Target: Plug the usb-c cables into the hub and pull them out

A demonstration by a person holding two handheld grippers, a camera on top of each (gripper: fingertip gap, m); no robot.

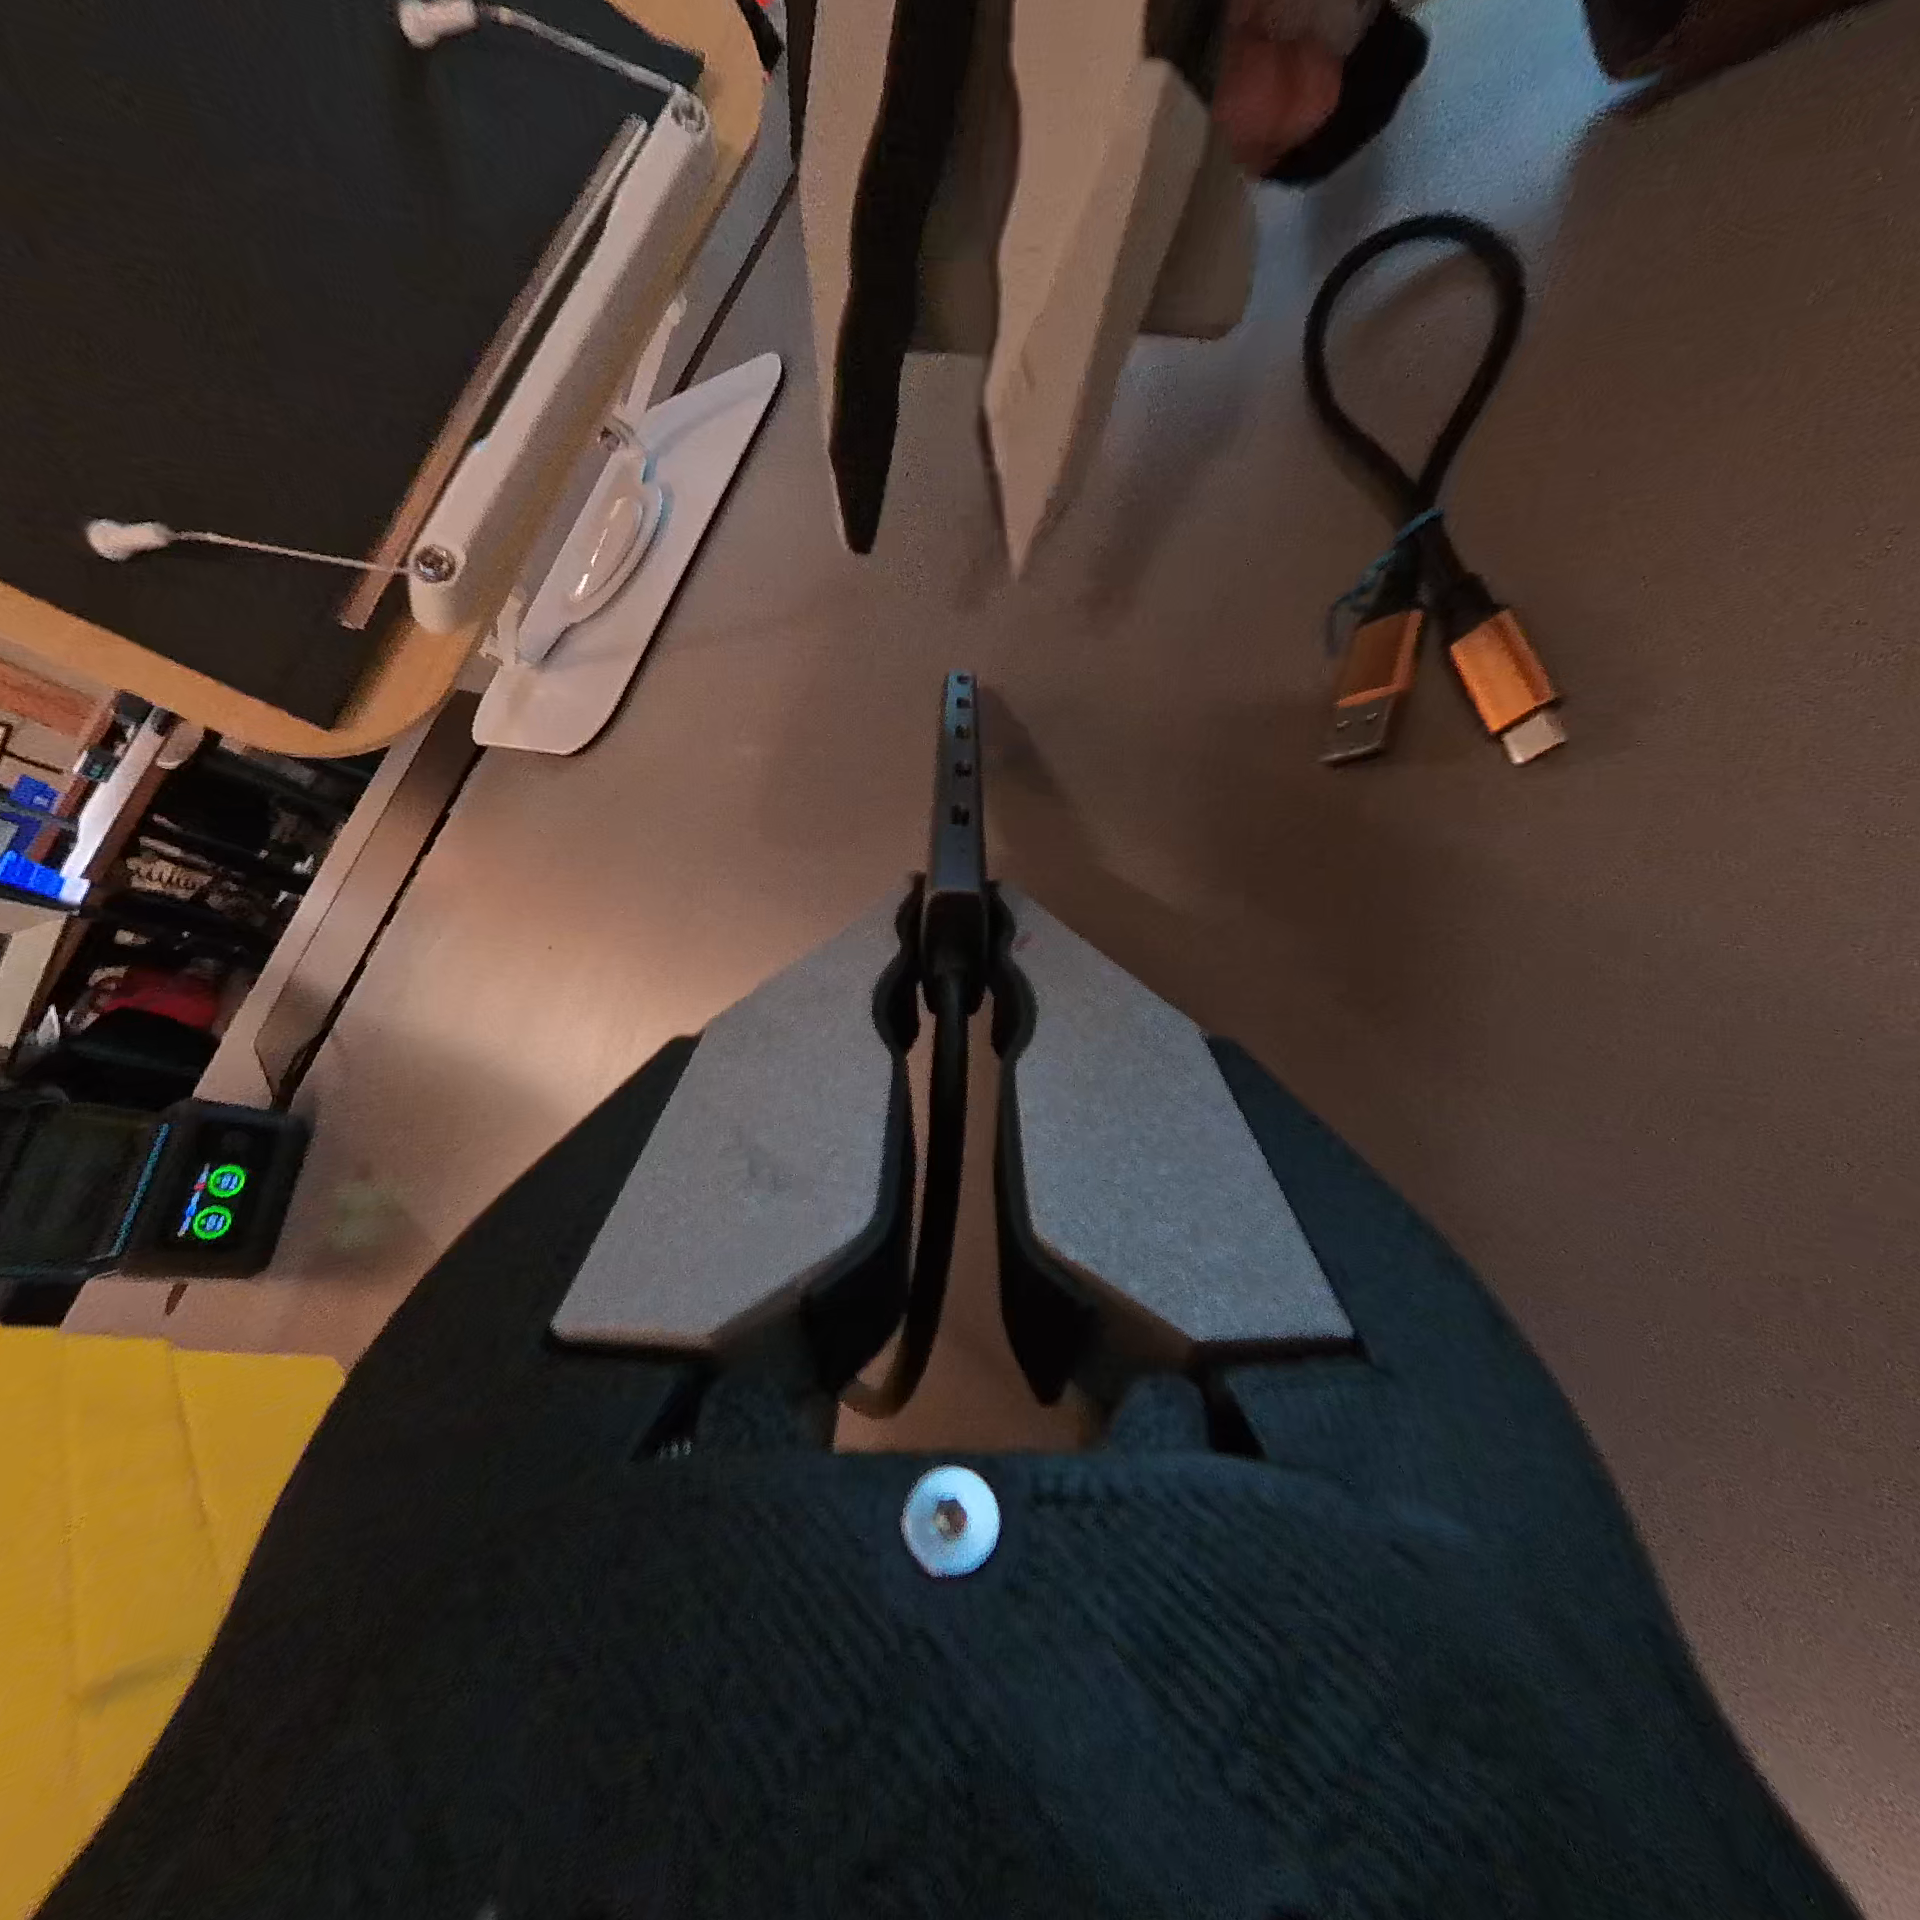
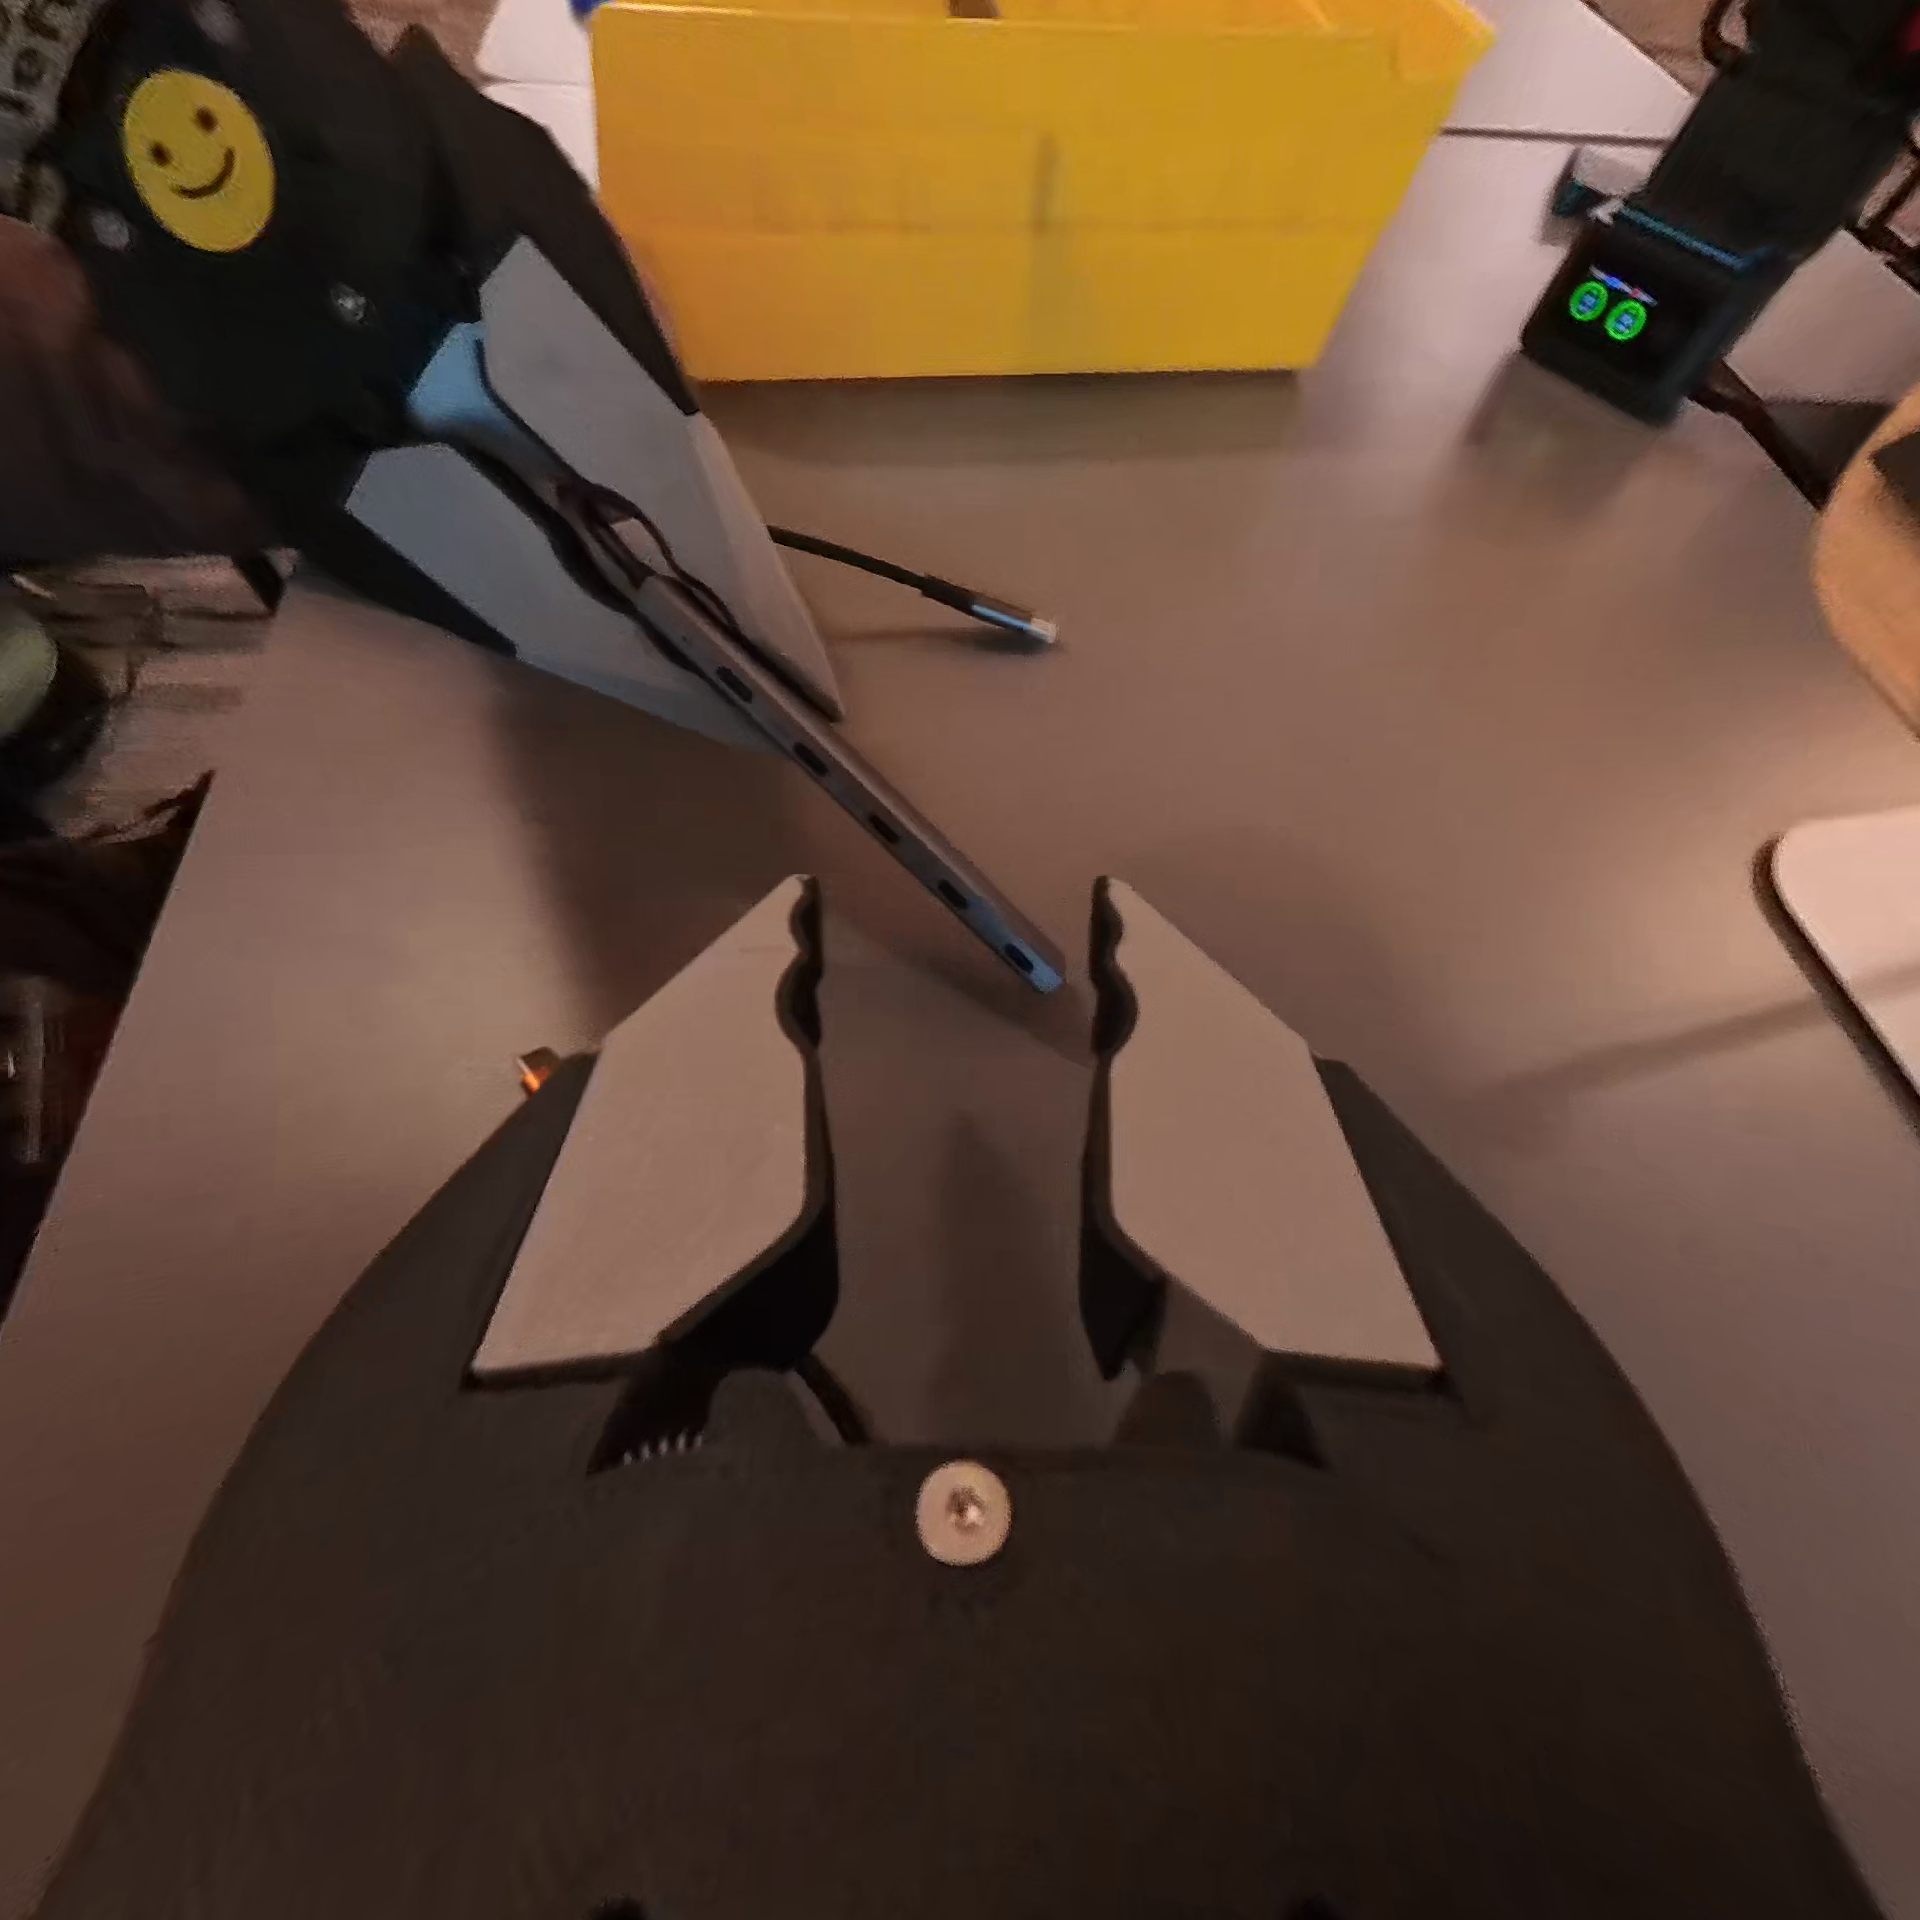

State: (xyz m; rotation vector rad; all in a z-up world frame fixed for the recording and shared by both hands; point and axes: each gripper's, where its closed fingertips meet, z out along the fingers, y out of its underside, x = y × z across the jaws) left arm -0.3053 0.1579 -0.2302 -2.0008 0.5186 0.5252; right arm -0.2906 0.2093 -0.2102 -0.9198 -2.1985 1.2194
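Observation:
My left gripper (image 1: 956, 899) is shut on a slim dark grey hub (image 1: 958, 769) that sticks forward above the table, its row of ports facing up. The hub's own black cable (image 1: 940, 1122) runs back between the fingers. In the right wrist view the hub (image 2: 883, 831) slants down from the left gripper (image 2: 800, 717), and its free end lies between my right fingertips. My right gripper (image 2: 956, 914) is open and empty; it also shows in the left wrist view (image 1: 940, 551), just beyond the hub's tip. A black cable with orange plugs (image 1: 1434, 623) lies looped on the table at the right.
A yellow bin (image 2: 1018, 208) stands at the far side of the table. A small black device with a green-lit screen (image 2: 1621, 301) sits beside it. A white stand base (image 1: 634, 582) under a dark panel lies at the left. The hub cable's plug (image 2: 1013, 620) rests on the table. Spacing between my two grippers at the tips: around 7 cm.

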